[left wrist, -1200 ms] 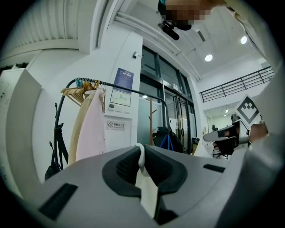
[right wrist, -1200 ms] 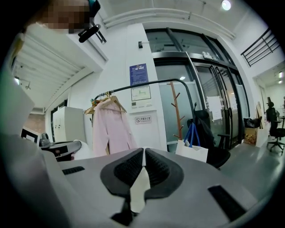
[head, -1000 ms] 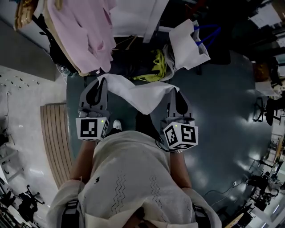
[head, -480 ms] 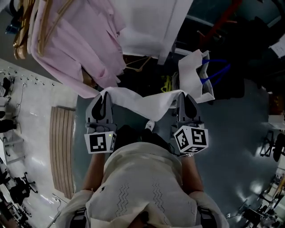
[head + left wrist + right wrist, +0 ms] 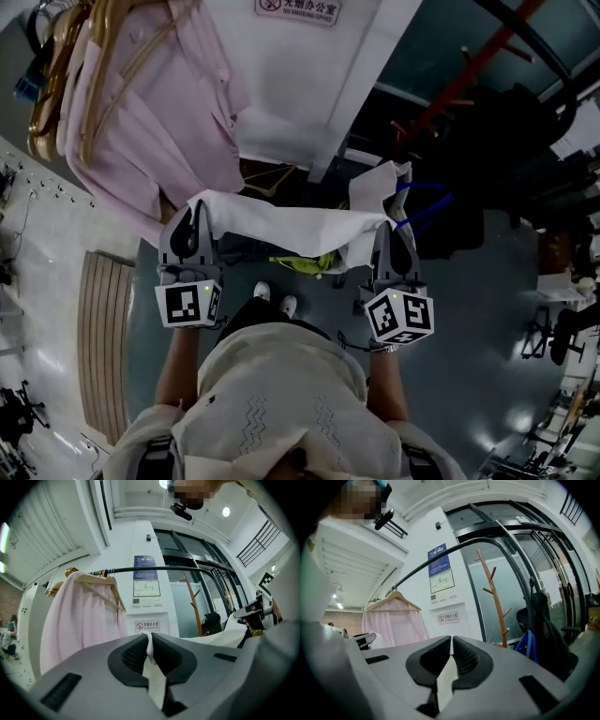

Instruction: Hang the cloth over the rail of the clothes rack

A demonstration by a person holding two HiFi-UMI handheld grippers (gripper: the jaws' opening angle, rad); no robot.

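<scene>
Room, interior:
- White pillar (image 5: 147,550) bearing a blue notice (image 5: 144,567) and a small red-and-white sign (image 5: 147,626).
- Glass partition (image 5: 176,611), dark-framed.
- Wooden coat tree (image 5: 493,602).
- Dark glossy floor (image 5: 478,309); slatted wooden panel (image 5: 98,347) at left.
- Recessed ceiling light (image 5: 226,512), lit.

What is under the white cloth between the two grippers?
In the head view, a yellow-green item and the person's shoes show below the white cloth. Anything directly beneath is covered.

two grippers, left gripper (image 5: 198,210) and right gripper (image 5: 382,231); one white cloth (image 5: 291,225); one pink shirt (image 5: 159,141); one black rail (image 5: 187,568).
</scene>
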